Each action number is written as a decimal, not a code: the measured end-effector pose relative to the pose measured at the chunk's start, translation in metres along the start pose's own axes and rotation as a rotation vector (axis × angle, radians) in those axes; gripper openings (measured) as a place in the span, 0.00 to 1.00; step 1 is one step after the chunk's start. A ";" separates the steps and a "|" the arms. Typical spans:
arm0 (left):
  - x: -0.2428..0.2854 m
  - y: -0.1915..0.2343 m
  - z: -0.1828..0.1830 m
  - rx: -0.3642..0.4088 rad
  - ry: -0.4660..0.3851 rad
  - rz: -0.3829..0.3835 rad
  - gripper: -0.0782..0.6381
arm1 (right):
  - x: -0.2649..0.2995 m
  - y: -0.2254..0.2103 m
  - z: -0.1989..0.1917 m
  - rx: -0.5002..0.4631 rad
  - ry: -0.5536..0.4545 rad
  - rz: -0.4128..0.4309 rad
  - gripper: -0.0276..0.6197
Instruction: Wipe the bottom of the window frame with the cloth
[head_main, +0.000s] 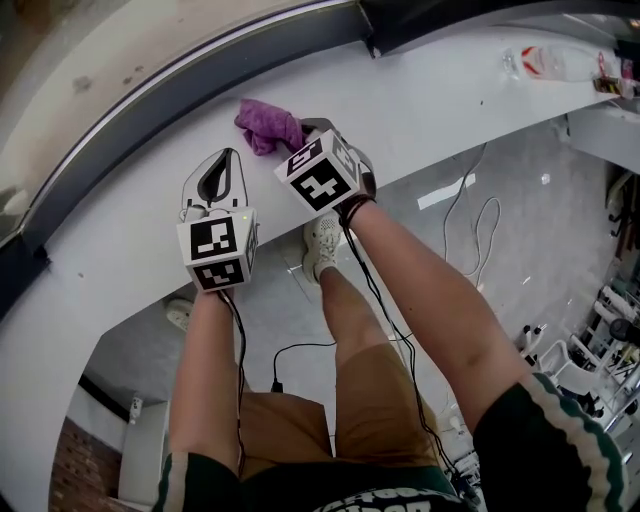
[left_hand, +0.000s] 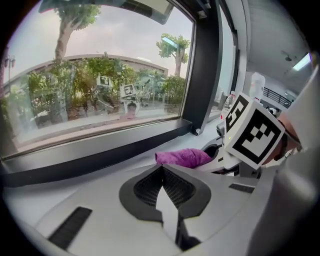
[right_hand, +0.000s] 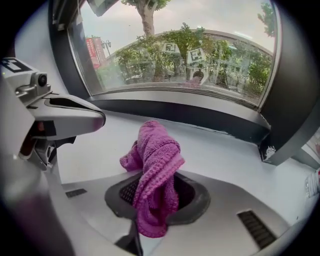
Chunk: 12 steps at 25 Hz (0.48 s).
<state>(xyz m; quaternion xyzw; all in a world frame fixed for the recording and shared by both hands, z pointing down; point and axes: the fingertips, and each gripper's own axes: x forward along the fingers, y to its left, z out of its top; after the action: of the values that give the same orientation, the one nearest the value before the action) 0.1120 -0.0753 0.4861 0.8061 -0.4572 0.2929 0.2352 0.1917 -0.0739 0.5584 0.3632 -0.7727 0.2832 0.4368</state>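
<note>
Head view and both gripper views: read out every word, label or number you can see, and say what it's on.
No text can be read.
Red banners outdoors: print too blurred.
Bottle label: too small.
Shirt print: cut off and blurred.
Marker cubes: square patterns only, no words.
Cloth: no tag shows.

Purple terry cloth (right_hand: 155, 165) is bunching up crumpled, pinched in the closed right tongs (right_hand: 156, 182), with its free end sticking out past the tips. It is sitting over the white sill (head_main: 480, 90), near the dark bottom window frame (right_hand: 190, 117).
</note>
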 end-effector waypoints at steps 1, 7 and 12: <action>0.004 -0.006 0.002 0.002 -0.001 -0.008 0.12 | -0.002 -0.007 -0.002 0.005 0.000 -0.007 0.20; 0.023 -0.036 0.012 0.020 -0.003 -0.050 0.12 | -0.013 -0.038 -0.015 0.029 -0.007 -0.038 0.20; 0.037 -0.053 0.018 0.027 -0.006 -0.069 0.12 | -0.019 -0.055 -0.023 0.032 -0.010 -0.048 0.20</action>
<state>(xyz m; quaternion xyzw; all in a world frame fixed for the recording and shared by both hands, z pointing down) 0.1785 -0.0838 0.4932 0.8254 -0.4259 0.2882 0.2329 0.2532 -0.0823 0.5584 0.3902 -0.7613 0.2833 0.4335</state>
